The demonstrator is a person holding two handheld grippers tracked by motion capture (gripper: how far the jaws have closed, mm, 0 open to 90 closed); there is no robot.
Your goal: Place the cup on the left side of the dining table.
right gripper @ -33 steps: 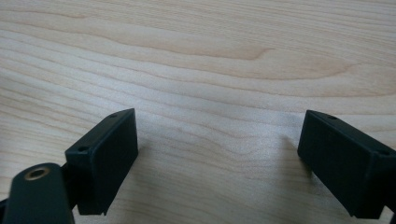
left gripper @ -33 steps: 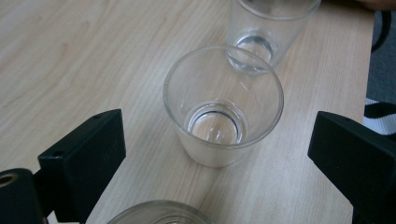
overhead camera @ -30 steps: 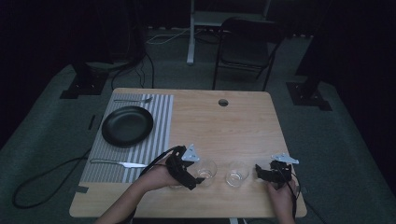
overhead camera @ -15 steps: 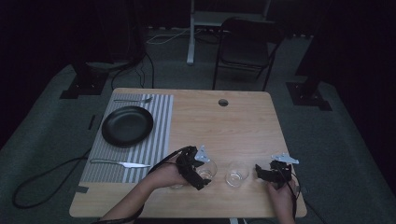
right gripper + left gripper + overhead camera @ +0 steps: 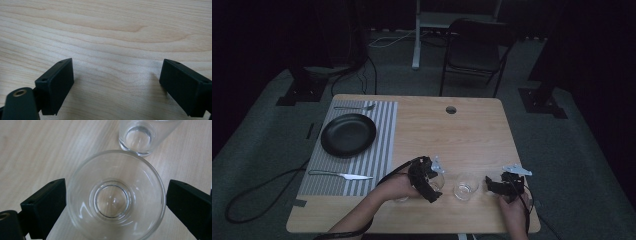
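Note:
Two clear empty glasses stand on the wooden table [image 5: 447,135] near its front edge. My left gripper [image 5: 432,181] is open, with one jaw on each side of the nearer glass [image 5: 437,183]. In the left gripper view this glass [image 5: 115,197] sits between the jaws of the left gripper [image 5: 116,185], its rim very close to both. The second glass [image 5: 140,137] stands just beyond it, also seen as the second glass [image 5: 465,186] in the high view. To its right my right gripper [image 5: 498,186] is open over bare wood, and nothing lies between the jaws of the right gripper [image 5: 116,62].
A striped placemat [image 5: 382,145] on the table's left holds a black plate [image 5: 348,134], a fork [image 5: 354,107] behind it and a knife [image 5: 341,175] in front. A round cable hole [image 5: 451,109] is near the far edge. A chair [image 5: 477,45] stands beyond the table.
My left gripper has moved right and forward, and its jaws now stand around the nearer glass. The right gripper and the second glass have stayed still.

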